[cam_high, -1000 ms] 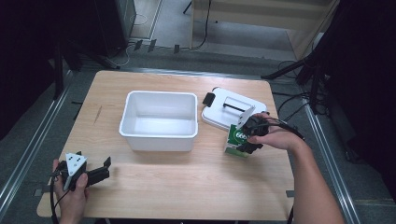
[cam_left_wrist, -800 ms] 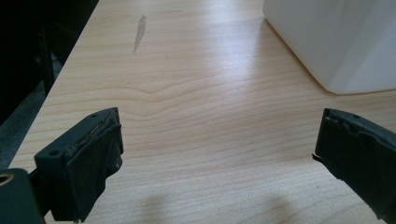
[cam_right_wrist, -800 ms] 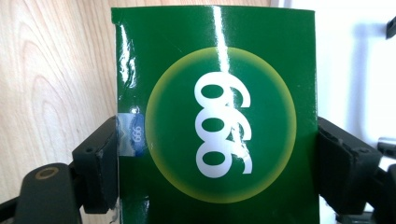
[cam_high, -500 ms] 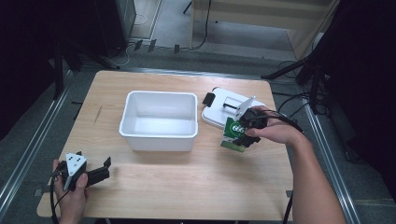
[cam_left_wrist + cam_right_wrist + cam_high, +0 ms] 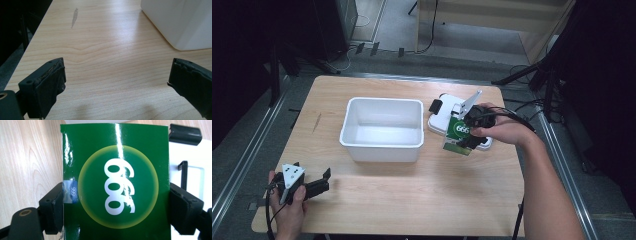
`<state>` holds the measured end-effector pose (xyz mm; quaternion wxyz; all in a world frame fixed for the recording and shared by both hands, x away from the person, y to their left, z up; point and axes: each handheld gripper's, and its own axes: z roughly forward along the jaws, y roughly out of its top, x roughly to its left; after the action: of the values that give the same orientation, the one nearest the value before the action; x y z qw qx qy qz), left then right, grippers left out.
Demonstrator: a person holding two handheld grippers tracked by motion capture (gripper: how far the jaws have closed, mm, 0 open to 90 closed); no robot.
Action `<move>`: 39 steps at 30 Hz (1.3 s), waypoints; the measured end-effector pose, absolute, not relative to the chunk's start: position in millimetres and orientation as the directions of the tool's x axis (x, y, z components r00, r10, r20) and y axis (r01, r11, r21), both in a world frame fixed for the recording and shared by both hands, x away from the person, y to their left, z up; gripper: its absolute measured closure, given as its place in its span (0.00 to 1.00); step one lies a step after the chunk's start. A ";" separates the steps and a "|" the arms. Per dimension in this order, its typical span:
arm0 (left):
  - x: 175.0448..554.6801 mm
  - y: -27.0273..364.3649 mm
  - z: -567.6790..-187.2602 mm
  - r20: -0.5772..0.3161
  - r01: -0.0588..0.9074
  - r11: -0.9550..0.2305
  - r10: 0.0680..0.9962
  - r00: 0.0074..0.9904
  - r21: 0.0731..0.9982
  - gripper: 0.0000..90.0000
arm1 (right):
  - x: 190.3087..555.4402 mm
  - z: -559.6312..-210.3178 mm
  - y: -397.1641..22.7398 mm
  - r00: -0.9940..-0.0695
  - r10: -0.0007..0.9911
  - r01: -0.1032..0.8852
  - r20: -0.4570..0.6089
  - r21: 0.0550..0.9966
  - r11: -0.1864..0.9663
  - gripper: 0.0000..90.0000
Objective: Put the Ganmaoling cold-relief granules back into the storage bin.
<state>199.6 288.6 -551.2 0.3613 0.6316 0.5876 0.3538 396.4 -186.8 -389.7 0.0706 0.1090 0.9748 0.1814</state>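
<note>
The right tongs (image 5: 468,131) pinch a green box (image 5: 458,136) by its two side edges; in the right gripper view the black pads (image 5: 53,207) press flat against both sides of the box (image 5: 115,180), whose glossy face carries a yellow-ringed circle with white digits and a small blue-and-white sticker at one edge. In the high view the box hangs tilted in the grip, over the near edge of a white device (image 5: 447,117) that lies on the tabletop (image 5: 422,200) just right of the tub. A black clip-like part (image 5: 435,106) sits at that device's left corner, and the same white body shows behind the box in the right gripper view (image 5: 192,160).

The left tongs (image 5: 319,182) are spread wide with nothing between them, held low over the near left corner of the tabletop. In the left gripper view their pads (image 5: 51,82) frame bare wood grain (image 5: 110,62), with the tub's rounded corner (image 5: 180,22) farther off.

The white plastic tub (image 5: 382,129) stands upright in the middle of the tabletop, well apart from the left tongs and near the green box. Its inside shows plain white floor and walls, holding nothing.
</note>
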 end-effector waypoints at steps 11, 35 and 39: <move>199.5 288.6 -551.1 0.022 0.486 -0.049 0.998 0.060 0.872 0.02 | 402.8 -363.7 -171.8 -0.968 0.232 0.178 -0.097 0.388 0.904 0.18; 199.6 288.9 -550.8 0.026 0.487 -0.057 0.997 0.070 0.871 0.02 | 407.5 -314.5 -139.6 -0.974 0.183 0.116 -0.132 0.402 0.908 0.19; 199.5 288.8 -550.8 0.026 0.487 -0.057 0.997 0.070 0.871 0.02 | 407.6 -306.2 -130.1 -0.975 0.174 0.107 -0.140 0.392 0.914 0.19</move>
<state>199.5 288.8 -550.8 0.3616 0.6358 0.5837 0.3524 407.6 -130.1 -306.2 0.0861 0.0721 0.9744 0.1948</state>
